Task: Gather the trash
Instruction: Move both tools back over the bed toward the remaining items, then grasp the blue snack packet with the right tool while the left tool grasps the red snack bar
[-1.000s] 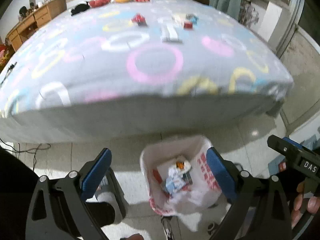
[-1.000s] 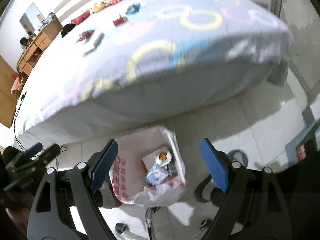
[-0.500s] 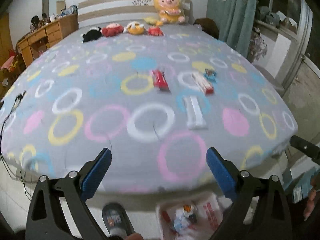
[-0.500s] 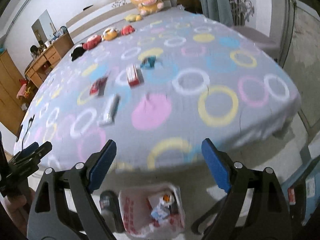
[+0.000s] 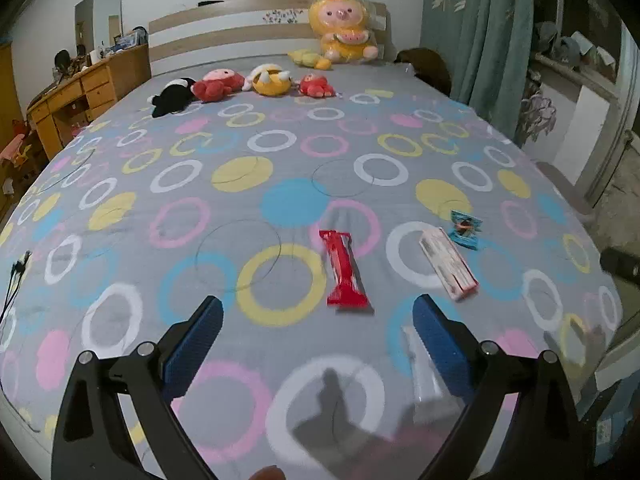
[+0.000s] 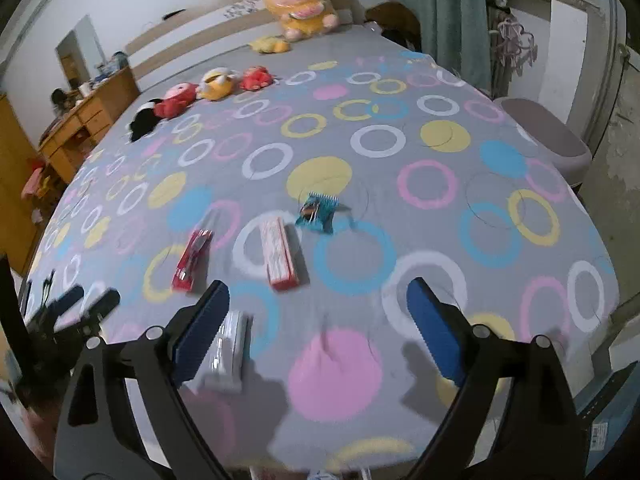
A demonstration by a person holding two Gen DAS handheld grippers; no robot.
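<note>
Several wrappers lie on the grey ringed bedspread [image 5: 280, 160]. A red wrapper [image 5: 343, 268] lies ahead of my open, empty left gripper [image 5: 316, 340]. A pink-white box [image 5: 448, 263], a small blue packet [image 5: 465, 229] and a white wrapper [image 5: 424, 364] beside the right finger also show. In the right wrist view my open, empty right gripper [image 6: 316, 320] hovers over the bed's near edge, with the white wrapper [image 6: 228, 350] by its left finger, the red wrapper [image 6: 193, 260], pink-white box [image 6: 279, 252] and blue packet [image 6: 318, 208] beyond.
Plush toys [image 5: 224, 84] and a big yellow plush [image 5: 344, 28] sit near the headboard. A wooden dresser [image 5: 80, 92] stands left, curtains [image 5: 476, 28] right. A padded stool [image 6: 544, 136] stands by the bed's right side. A cable [image 5: 16, 276] lies at the left edge.
Both grippers rose from above the floor trash bag to over the bed and moved forward; the bag has dropped out of view and the wrappers are now close ahead.
</note>
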